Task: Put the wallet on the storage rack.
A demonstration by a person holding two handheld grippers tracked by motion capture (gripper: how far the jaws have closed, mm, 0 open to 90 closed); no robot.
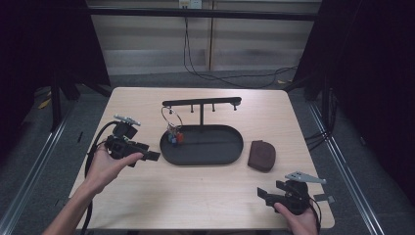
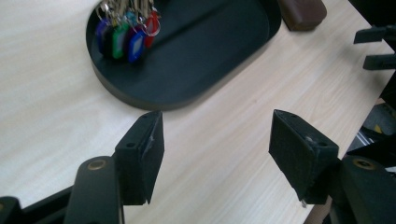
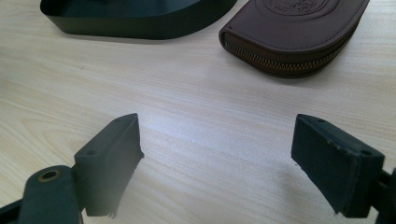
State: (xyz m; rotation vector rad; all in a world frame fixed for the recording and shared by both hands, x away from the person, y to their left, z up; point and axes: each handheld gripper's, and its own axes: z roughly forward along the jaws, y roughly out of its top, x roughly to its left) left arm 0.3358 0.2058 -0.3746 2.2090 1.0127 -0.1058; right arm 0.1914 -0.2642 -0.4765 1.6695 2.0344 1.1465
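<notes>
A black oval tray (image 1: pixel 230 149) with a T-shaped hanger rack (image 1: pixel 201 103) stands mid-table. A key ring with coloured tags (image 1: pixel 174 134) hangs from the rack's left peg over the tray; the tags (image 2: pixel 123 35) are blue, green and red. A brown zipped leather pouch (image 1: pixel 261 155) lies right of the tray, and its zipper edge (image 3: pixel 292 42) faces my right gripper. My left gripper (image 1: pixel 152 156) sits left of the tray, open and empty (image 2: pixel 217 151). My right gripper (image 1: pixel 263 194) rests near the front right edge, open and empty (image 3: pixel 217 163).
The light wooden table (image 1: pixel 147 196) has bare room in front of the tray. Cables (image 1: pixel 205 73) lie on the floor behind the table, and dark curtains flank both sides. The right gripper's jaws (image 2: pixel 376 46) appear at the far right of the left gripper view.
</notes>
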